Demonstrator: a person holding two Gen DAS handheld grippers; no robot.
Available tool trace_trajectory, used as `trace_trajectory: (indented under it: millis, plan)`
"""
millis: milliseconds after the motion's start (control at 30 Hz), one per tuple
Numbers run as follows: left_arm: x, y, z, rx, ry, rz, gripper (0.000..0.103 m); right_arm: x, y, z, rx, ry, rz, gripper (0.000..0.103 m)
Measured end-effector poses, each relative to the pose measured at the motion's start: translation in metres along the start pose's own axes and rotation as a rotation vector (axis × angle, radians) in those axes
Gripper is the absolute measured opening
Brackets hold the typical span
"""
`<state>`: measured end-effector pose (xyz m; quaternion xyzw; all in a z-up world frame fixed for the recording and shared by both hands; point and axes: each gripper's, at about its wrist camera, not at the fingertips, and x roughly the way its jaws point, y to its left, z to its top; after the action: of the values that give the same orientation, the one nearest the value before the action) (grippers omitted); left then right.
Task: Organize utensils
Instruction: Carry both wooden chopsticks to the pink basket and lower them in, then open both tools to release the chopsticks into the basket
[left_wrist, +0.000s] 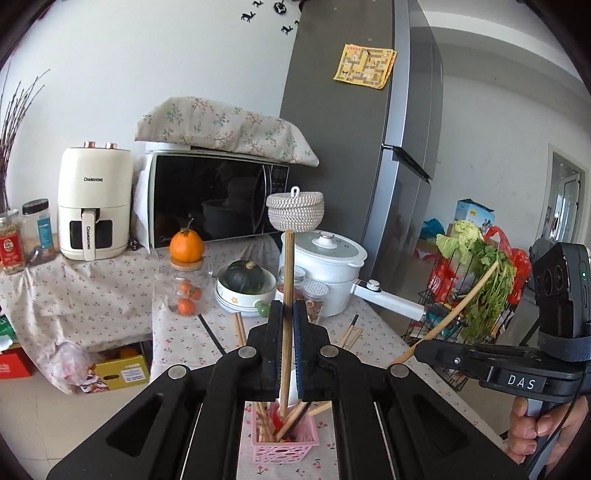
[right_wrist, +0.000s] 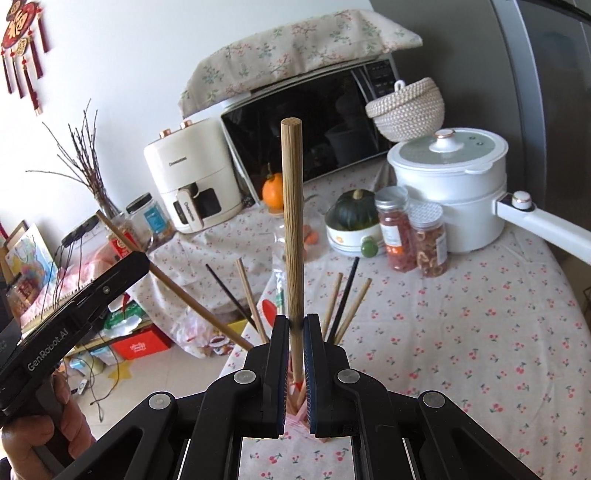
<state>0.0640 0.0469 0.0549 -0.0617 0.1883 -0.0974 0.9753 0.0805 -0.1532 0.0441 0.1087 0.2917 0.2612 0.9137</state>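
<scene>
Two grippers, each pinching one wooden chopstick: I am holding my left gripper (left_wrist: 288, 314) clamped on an upright chopstick (left_wrist: 287, 280) directly above the pink basket (left_wrist: 284, 445) beneath its fingers, while my right gripper (right_wrist: 295, 328) is gripping another chopstick (right_wrist: 292, 229). I am judging it best to keep each stick vertical, lowering its bottom end between those already standing, then loosening gently

The air fryer (left_wrist: 95, 203), far left of the left claw (left_wrist: 288, 306), says "CHANGHONG". The right claw's handle (left_wrist: 524, 382) says "DAS". The left claw's handle (right_wrist: 48, 354) says "GenRobot.AI".
</scene>
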Motion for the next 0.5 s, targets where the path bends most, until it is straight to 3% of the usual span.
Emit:
trace_trajectory:
  millis: [233, 500]
  plan:
    - [0.048, 0.015, -0.018, -0.035, 0.194, -0.008, 0.005, 0.043, 0.003, -0.010, -0.012, 0.125, -0.018, 0.005]
    - [0.074, 0.017, -0.028, -0.050, 0.247, 0.001, 0.005, 0.070, -0.004, -0.017, 0.014, 0.184, -0.036, 0.006]
